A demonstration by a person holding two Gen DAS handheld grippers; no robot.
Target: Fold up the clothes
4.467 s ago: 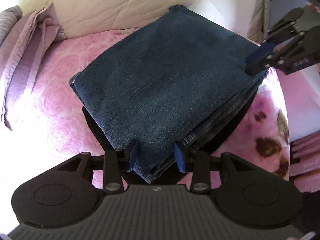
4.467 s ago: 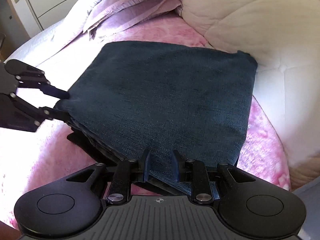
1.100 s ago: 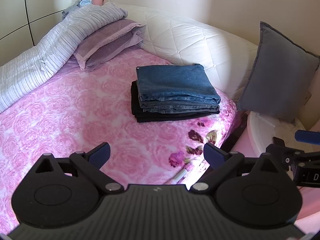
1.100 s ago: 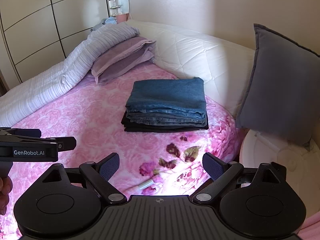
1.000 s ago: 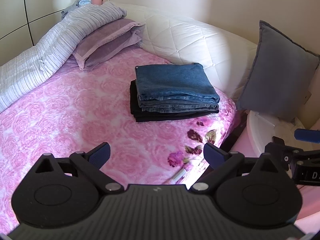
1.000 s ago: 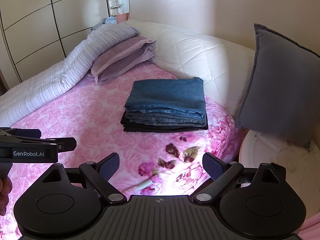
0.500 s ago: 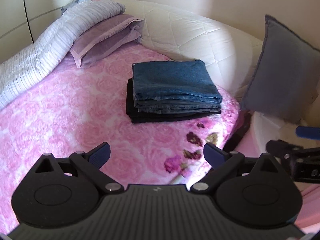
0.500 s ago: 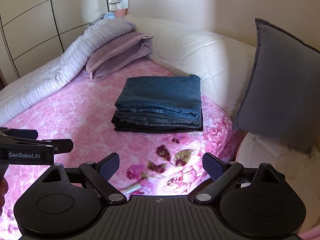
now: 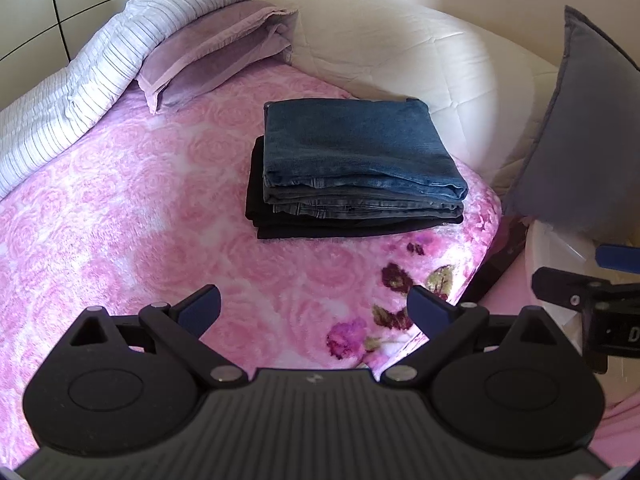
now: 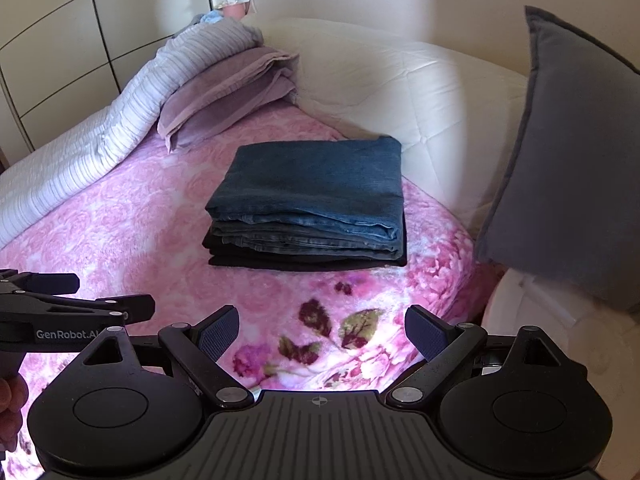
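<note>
Now both the left tool (image 9: 314, 304) and the right tool (image 10: 322, 330) have let go and pulled back, spread wide and empty, leaving the folded jeans (image 9: 360, 148) stacked on a black garment (image 9: 256, 204) near the bed (image 9: 120, 220) edge, so this fold looks finished.

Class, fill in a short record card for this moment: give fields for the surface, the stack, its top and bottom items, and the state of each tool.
surface: pink floral blanket
stack: folded clothes, near the cream headboard
top item: folded blue jeans
bottom item: folded black garment
left tool: open, empty, apart from stack
right tool: open, empty, apart from stack
</note>
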